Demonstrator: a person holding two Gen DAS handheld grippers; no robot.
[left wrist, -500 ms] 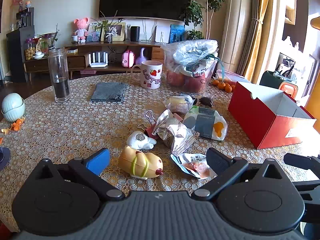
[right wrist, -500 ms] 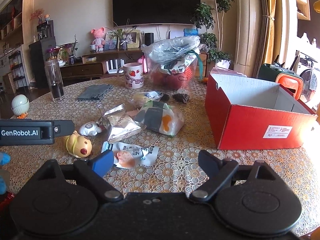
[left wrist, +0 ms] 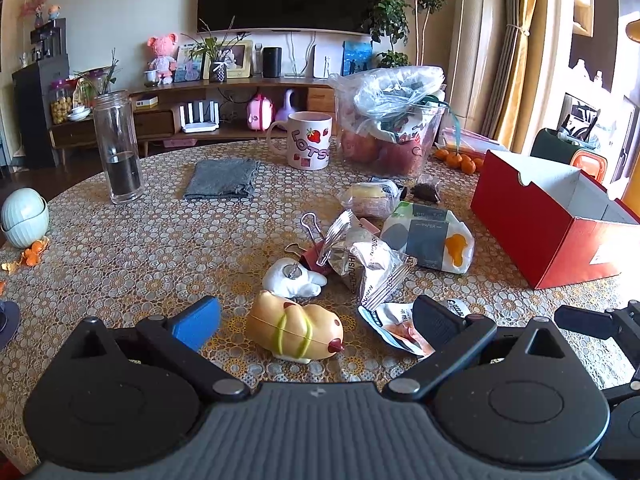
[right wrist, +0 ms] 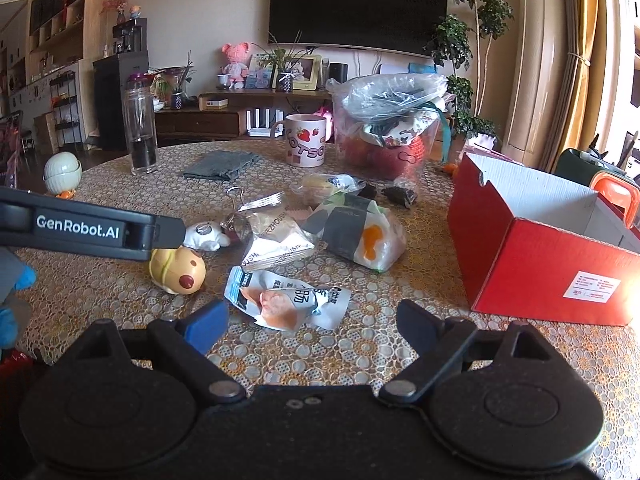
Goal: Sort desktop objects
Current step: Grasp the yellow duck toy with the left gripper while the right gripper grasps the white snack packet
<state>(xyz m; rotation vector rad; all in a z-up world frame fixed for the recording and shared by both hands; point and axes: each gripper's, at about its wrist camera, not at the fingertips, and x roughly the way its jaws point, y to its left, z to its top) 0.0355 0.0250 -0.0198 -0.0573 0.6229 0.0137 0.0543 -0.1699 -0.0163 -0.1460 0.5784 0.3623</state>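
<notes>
A yellow toy pig (left wrist: 296, 330) lies on the patterned table between the fingers of my open left gripper (left wrist: 316, 324); it also shows in the right wrist view (right wrist: 178, 270). A sausage snack packet (right wrist: 286, 300) lies just ahead of my open, empty right gripper (right wrist: 310, 320); its edge shows in the left wrist view (left wrist: 396, 328). Beyond lie a white toy (left wrist: 292, 278), a binder clip (left wrist: 312, 236), a silver packet (left wrist: 370, 266) and a tissue pack (left wrist: 430, 238). An open red box (right wrist: 536, 256) stands at the right.
A glass bottle (left wrist: 118, 152), grey cloth (left wrist: 222, 178), strawberry mug (left wrist: 308, 140) and a plastic bag of fruit (left wrist: 390, 120) stand farther back. Stacked pale bowls (left wrist: 22, 216) sit at the left edge. My left gripper's arm (right wrist: 80, 228) crosses the right wrist view.
The left gripper has moved slightly forward, so the toy pig sits deeper between its fingers. The right gripper has barely moved.
</notes>
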